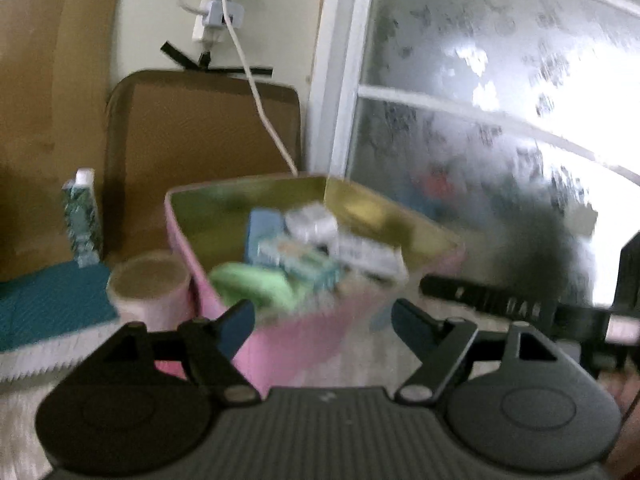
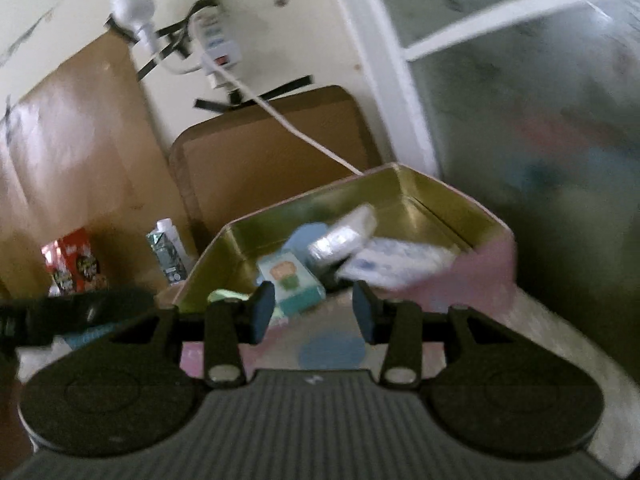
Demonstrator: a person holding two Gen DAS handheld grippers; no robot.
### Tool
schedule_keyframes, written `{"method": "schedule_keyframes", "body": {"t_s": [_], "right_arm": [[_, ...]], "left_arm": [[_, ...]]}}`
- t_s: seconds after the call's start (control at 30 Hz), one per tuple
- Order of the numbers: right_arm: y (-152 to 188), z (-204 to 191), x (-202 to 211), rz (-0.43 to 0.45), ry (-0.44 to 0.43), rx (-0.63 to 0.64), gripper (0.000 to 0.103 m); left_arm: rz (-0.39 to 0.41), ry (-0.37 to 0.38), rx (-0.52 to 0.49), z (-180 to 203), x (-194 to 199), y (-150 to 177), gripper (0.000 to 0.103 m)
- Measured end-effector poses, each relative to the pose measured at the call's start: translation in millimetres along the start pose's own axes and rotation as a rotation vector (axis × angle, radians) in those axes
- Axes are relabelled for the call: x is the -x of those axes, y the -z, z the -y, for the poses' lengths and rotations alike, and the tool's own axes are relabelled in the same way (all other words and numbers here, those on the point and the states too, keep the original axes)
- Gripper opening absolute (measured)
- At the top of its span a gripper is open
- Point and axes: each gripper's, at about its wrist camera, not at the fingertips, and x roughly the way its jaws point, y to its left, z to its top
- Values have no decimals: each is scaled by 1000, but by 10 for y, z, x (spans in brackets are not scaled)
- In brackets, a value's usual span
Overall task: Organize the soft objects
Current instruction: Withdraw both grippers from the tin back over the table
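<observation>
Before both grippers sits the pink tin (image 1: 304, 336), gold inside, holding soft packets: green cloth (image 1: 256, 286), teal pack (image 2: 294, 286), white tissue packs (image 2: 344, 240). Left gripper (image 1: 323, 322) angled down, jaws wide apart, nothing between them. Right gripper (image 2: 314, 310) tilted, jaws half apart, empty. Motion blur smears packet labels; tin's near wall partly hidden by the grippers.

Bright frosted window (image 1: 500, 128), cream wall (image 1: 280, 20)
</observation>
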Motion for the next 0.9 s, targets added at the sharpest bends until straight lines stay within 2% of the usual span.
{"method": "schedule_keyframes", "body": {"t_s": [0.13,0.3,0.63,0.9], "right_arm": [[178,-1,110,-46,16,-35,46],[349,-191,122,-121,-5,-11,46],[573,-863,39,-200,-104,119,46],[742,-1245,-125,-275,-151,201,46]], "left_arm": [[-60,-37,3,-49,91,261,78],[-90,-92,44,-228,207,437,79],[-103,-278,105,-817,507,725,79],[-123,-440,161,-1326,613,915,79]]}}
